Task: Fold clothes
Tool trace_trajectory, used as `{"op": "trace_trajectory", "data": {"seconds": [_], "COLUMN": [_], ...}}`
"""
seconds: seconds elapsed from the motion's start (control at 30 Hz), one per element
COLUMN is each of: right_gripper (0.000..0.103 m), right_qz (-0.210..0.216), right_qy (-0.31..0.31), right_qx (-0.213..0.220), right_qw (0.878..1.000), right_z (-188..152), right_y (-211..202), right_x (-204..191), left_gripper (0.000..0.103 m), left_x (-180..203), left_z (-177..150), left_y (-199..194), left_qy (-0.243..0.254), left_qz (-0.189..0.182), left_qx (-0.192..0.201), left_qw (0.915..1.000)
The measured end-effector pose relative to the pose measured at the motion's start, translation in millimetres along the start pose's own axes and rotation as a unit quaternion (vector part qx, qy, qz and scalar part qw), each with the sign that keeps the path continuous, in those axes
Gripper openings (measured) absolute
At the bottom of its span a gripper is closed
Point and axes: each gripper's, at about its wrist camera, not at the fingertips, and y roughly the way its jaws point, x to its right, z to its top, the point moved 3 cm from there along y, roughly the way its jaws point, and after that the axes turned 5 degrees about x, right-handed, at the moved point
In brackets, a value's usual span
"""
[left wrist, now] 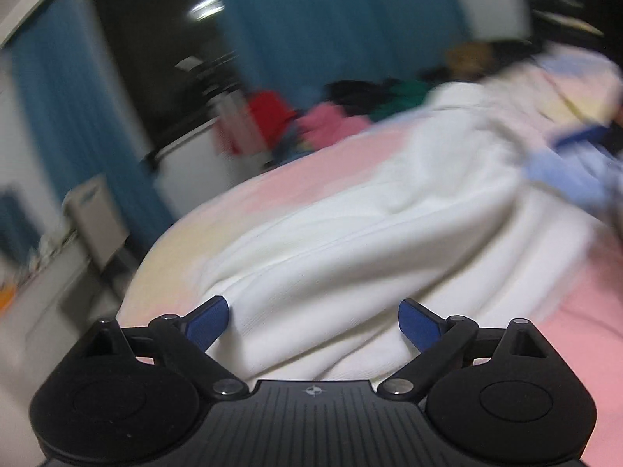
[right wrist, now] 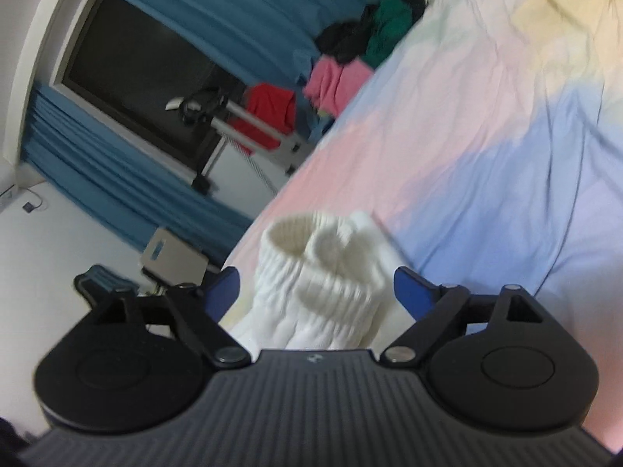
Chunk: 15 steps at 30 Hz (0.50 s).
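Observation:
A white knitted garment (left wrist: 350, 233) lies spread on the pastel bedsheet (left wrist: 272, 179). My left gripper (left wrist: 313, 321) is open, its blue pads wide apart over the white cloth and not pressing it. In the right wrist view the garment's ribbed cuff (right wrist: 323, 272) stands bunched between the blue pads of my right gripper (right wrist: 315, 292), which is open too; the pads stay clear of the knit. The left wrist view is smeared by motion.
The bedsheet (right wrist: 486, 136) has pink, blue and yellow patches. A pile of pink, red, green and black clothes (right wrist: 350, 58) lies at the bed's far end. Blue curtains (right wrist: 117, 179) frame a dark window (right wrist: 136, 78). A grey box (right wrist: 173, 258) stands beside the bed.

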Motion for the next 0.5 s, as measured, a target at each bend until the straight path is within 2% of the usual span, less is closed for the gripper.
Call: {"op": "trace_trajectory", "data": {"seconds": [0.03,0.2,0.3,0.4,0.5], "right_gripper": [0.088,0.089,0.09,0.09,0.09], "right_qz": [-0.004,-0.013,0.002,-0.013,-0.04], "right_qy": [0.004,0.022,0.004,-0.024,-0.07], "right_qx": [-0.01,-0.049,-0.04,-0.032,-0.035], "right_qw": [1.0,0.998,0.999,0.999,0.996], "right_z": [-3.3,-16.3,-18.2,-21.4,-27.7], "right_y": [3.2,22.8,32.1,43.5,58.2], "right_x": [0.9,1.6,-6.2,-16.3,-21.4], "left_gripper": [0.095,0.096,0.097,0.097,0.097], "left_x": [-7.5,-18.8,-26.2,-29.6,-25.5], "left_z": [1.8,12.9,16.3,18.1,4.0], "left_y": [8.0,24.8,40.3,52.9,28.5], "left_qy": [-0.013,-0.036,-0.051,-0.055,-0.063], "left_qz": [0.01,0.004,0.002,-0.002,-0.005], "left_qx": [-0.002,-0.004,-0.002,-0.001,-0.003], "left_qw": [0.9999,0.9993,0.9987,0.9985,0.998]}}
